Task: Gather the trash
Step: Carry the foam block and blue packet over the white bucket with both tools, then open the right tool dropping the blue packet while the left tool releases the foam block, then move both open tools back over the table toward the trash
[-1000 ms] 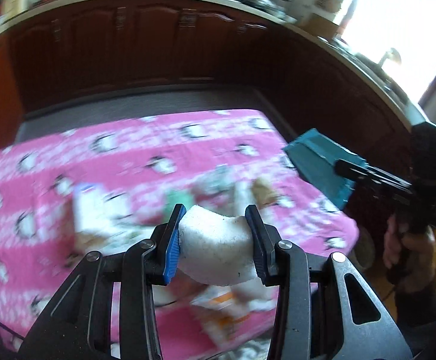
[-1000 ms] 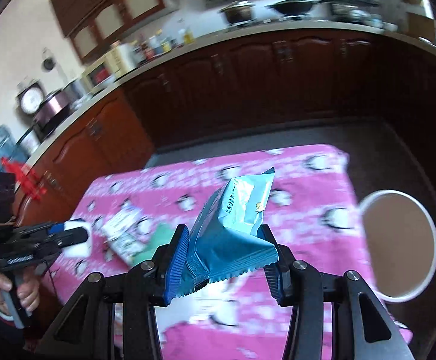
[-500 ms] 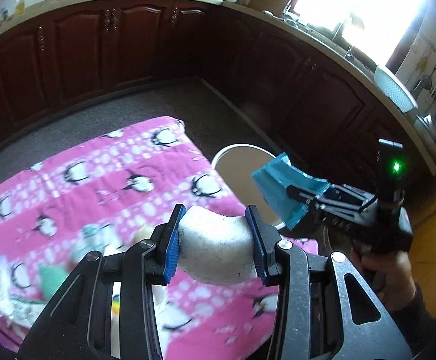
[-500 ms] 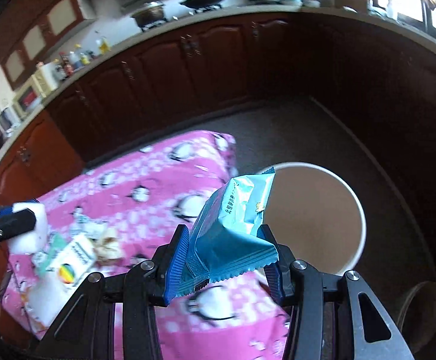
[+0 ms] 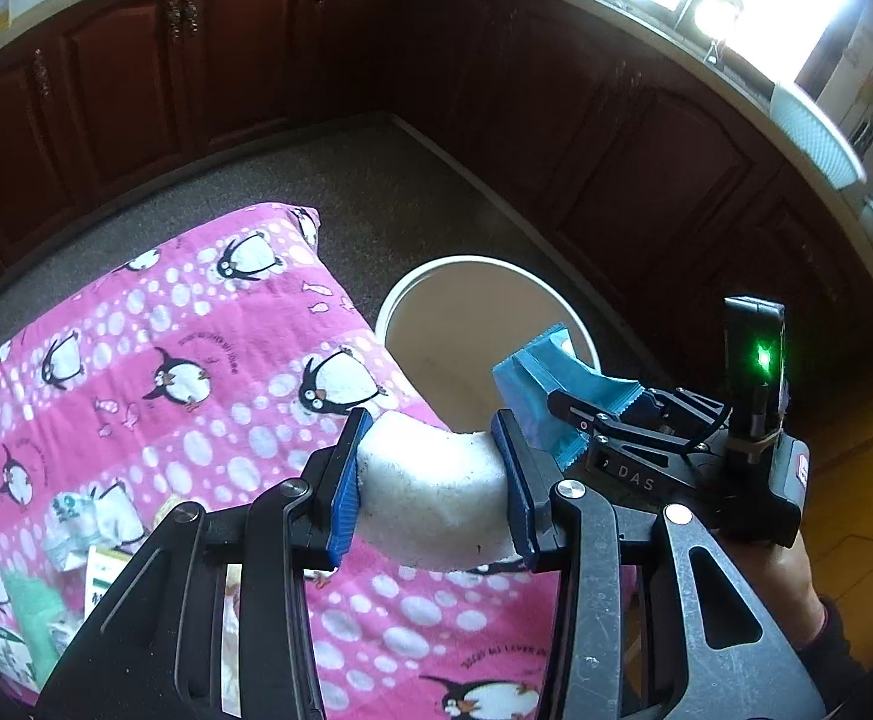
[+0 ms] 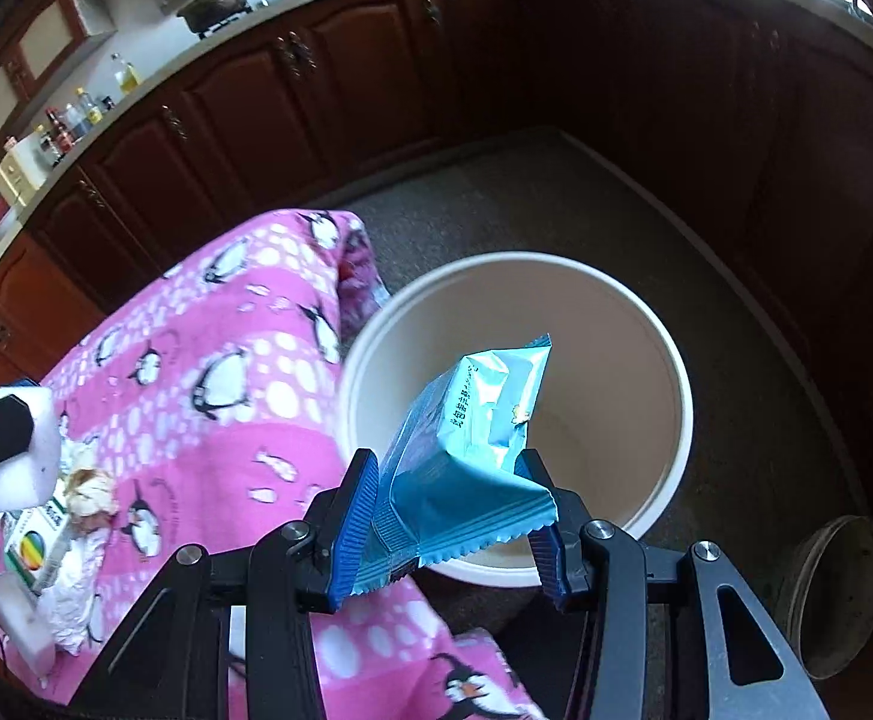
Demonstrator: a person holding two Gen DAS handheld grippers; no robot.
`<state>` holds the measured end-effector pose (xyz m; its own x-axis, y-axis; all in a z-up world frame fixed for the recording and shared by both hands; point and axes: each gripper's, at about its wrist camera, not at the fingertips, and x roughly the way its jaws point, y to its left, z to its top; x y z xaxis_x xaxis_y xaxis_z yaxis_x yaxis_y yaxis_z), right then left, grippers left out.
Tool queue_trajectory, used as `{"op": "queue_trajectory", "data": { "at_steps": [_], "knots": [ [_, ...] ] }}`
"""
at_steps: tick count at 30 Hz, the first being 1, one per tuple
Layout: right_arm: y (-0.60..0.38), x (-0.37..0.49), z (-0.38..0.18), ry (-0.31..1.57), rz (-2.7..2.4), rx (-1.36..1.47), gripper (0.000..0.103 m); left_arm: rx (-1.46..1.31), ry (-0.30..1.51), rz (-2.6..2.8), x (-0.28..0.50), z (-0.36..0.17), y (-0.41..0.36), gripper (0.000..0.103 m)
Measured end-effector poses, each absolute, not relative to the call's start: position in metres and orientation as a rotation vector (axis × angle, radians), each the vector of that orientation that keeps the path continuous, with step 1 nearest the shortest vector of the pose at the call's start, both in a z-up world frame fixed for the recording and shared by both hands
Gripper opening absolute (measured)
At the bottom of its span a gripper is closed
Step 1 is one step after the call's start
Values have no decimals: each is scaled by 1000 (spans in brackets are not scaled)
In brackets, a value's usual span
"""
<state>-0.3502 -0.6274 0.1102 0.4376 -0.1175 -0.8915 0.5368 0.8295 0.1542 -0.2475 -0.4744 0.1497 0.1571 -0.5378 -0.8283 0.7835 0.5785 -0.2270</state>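
Both grippers loaded w/ trash, hovering by the bin at the table corner.

Left gripper (image 5: 436, 480), bottom centre of its view, is clamped on a white foam chunk (image 5: 433, 504), blue pads pressing both sides. Right gripper (image 6: 451, 516), bottom centre of its own view, is clamped on a teal snack wrapper (image 6: 466, 456), which sticks up & tilts right, over the mouth of the white bin (image 6: 679, 420). In left view the wrapper & right gripper sit mid-right, wrapper overlapping the bin rim; hand (image 5: 796, 576) grips the handle below a green light. Bin stands on grey floor just beside the pink penguin tablecloth (image 6: 208, 432), centre-right. More trash lower left of right view: crumpled paper (image 6: 91, 489), small carton (image 6: 31, 549). Dark wood cabinets (image 6: 328, 78) run across the top.
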Motion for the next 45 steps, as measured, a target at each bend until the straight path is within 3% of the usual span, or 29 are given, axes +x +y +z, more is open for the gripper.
{"op": "queue_trajectory", "data": {
  "at_steps": [8, 15, 17, 19, 24, 30, 37, 45],
  "knots": [
    [-647, -355, 80, 1087, -467, 501, 46, 317, 1078, -966, -244, 125, -508, 39],
    [-662, -358, 58, 1101, -504, 545, 47, 277, 1126, -1016, -241, 103, -534, 47],
    [-666, -358, 57, 1085, -512, 555, 52, 245, 1140, -1035, -238, 99, -540, 49],
    [-670, -359, 57, 1074, -523, 565, 65, 226, 1144, -1039, -236, 96, -545, 54],
    [-670, -364, 58, 1087, -530, 569, 66, 164, 1206, -1037, -223, 82, -547, 59],
    [-665, -364, 60, 1094, -530, 586, 66, 128, 1215, -1039, -222, 84, -534, 79],
    [-659, -363, 73, 1086, -533, 558, 68, 98, 1203, -1023, -223, 97, -518, 80],
    [-643, -363, 96, 1059, -518, 515, 68, 192, 1057, -930, -239, 126, -484, 80]
  ]
}}
